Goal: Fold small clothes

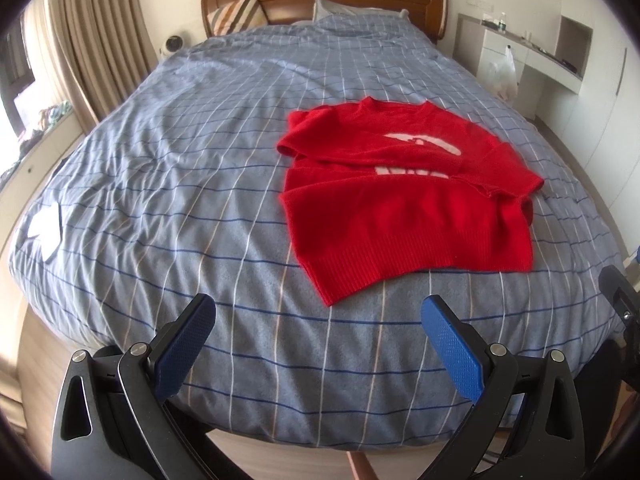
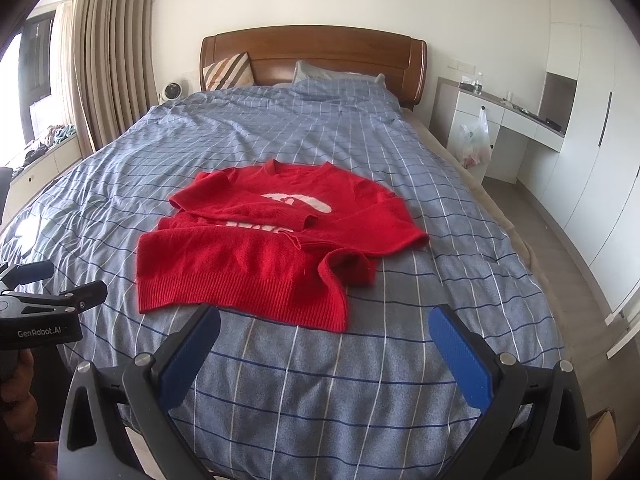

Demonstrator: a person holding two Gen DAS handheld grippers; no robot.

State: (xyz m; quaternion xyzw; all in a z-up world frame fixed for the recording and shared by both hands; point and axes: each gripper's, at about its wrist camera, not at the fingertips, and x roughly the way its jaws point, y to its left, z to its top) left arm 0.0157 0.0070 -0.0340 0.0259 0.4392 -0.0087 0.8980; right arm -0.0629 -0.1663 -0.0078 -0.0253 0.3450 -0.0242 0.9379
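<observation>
A small red knit sweater (image 1: 400,204) with a white print lies on the blue checked bed cover, front up, both sleeves folded across its chest. It also shows in the right wrist view (image 2: 256,256). My left gripper (image 1: 320,312) is open and empty, held above the bed's foot, just short of the sweater's ribbed hem. My right gripper (image 2: 324,320) is open and empty too, just short of the hem's right corner. The left gripper's body (image 2: 44,300) shows at the left edge of the right wrist view.
The bed cover (image 1: 180,160) is wrinkled. A white cloth (image 1: 46,228) lies at its left edge. Pillows and a wooden headboard (image 2: 312,52) stand at the far end. A white desk with a hanging plastic bag (image 2: 476,144) stands on the right, curtains on the left.
</observation>
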